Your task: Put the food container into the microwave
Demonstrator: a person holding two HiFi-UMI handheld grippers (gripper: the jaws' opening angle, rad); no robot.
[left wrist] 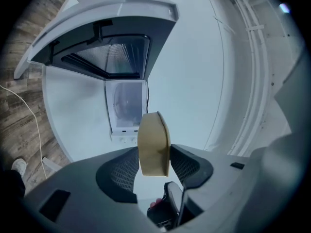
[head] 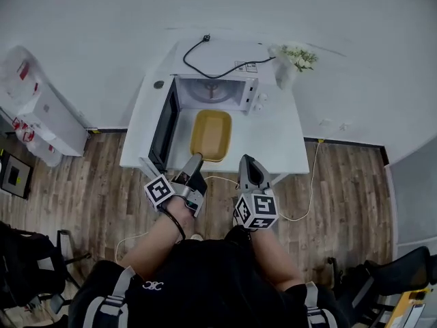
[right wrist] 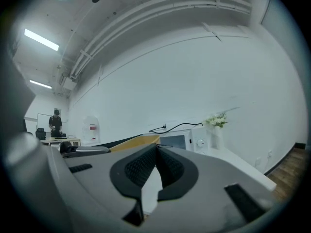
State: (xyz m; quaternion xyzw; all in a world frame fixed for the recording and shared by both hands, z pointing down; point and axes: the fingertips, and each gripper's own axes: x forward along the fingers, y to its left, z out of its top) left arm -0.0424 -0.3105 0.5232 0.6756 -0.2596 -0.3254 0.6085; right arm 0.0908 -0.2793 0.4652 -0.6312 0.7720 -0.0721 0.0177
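A yellow food container (head: 212,134) hangs over the white table (head: 280,139) just in front of the microwave (head: 232,86), whose door (head: 164,128) stands open to the left. My left gripper (head: 196,160) is shut on the container's near rim. In the left gripper view the container (left wrist: 151,130) stands edge-on between the pads of my left gripper (left wrist: 154,152), with the microwave's cavity (left wrist: 125,105) ahead. My right gripper (head: 247,161) is shut and empty, beside the container at the table's front edge. In the right gripper view the tips of my right gripper (right wrist: 156,147) meet, and the container (right wrist: 136,142) shows to the left.
A black power cable (head: 205,63) runs behind the microwave. A vase of white flowers (head: 292,61) stands at the table's back right corner. A white cord (head: 307,190) trails over the wooden floor. White cabinets (head: 37,108) stand at the left.
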